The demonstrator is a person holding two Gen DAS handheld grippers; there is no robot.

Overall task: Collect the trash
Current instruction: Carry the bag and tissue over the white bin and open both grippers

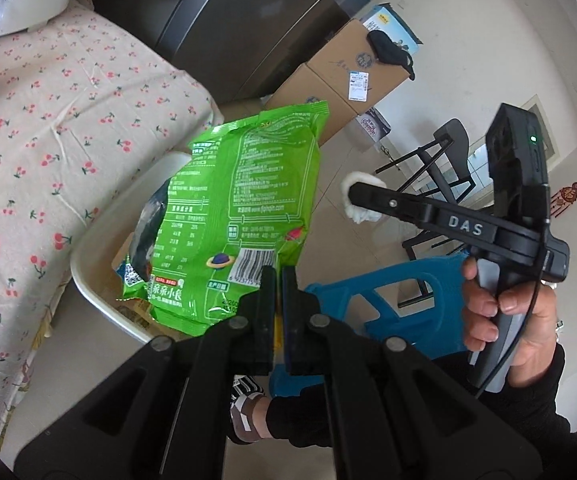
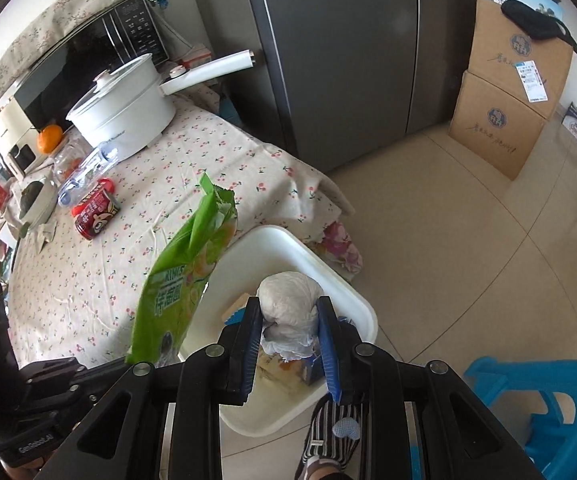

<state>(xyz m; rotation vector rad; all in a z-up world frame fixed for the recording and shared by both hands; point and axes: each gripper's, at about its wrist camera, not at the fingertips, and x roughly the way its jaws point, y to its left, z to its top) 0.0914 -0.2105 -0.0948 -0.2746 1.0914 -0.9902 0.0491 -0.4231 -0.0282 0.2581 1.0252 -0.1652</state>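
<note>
My left gripper (image 1: pixel 279 280) is shut on the bottom edge of a green snack bag (image 1: pixel 240 216) and holds it upright over the white bin (image 1: pixel 100 292). The bag also shows in the right wrist view (image 2: pixel 180 280), at the bin's left side. My right gripper (image 2: pixel 290 320) is shut on a crumpled white tissue wad (image 2: pixel 288 304) above the white bin (image 2: pixel 352 300), which holds several wrappers. In the left wrist view the tissue (image 1: pixel 358 196) shows at the tip of the right gripper, to the right of the bag.
A table with cherry-print cloth (image 2: pixel 168 184) stands left of the bin, with a red can (image 2: pixel 96 208), a clear plastic bottle (image 2: pixel 84 172), a white pot (image 2: pixel 128 116) and a microwave (image 2: pixel 72 68). A fridge (image 2: pixel 340 52), cardboard boxes (image 2: pixel 508 92) and a blue stool (image 2: pixel 536 404) stand around.
</note>
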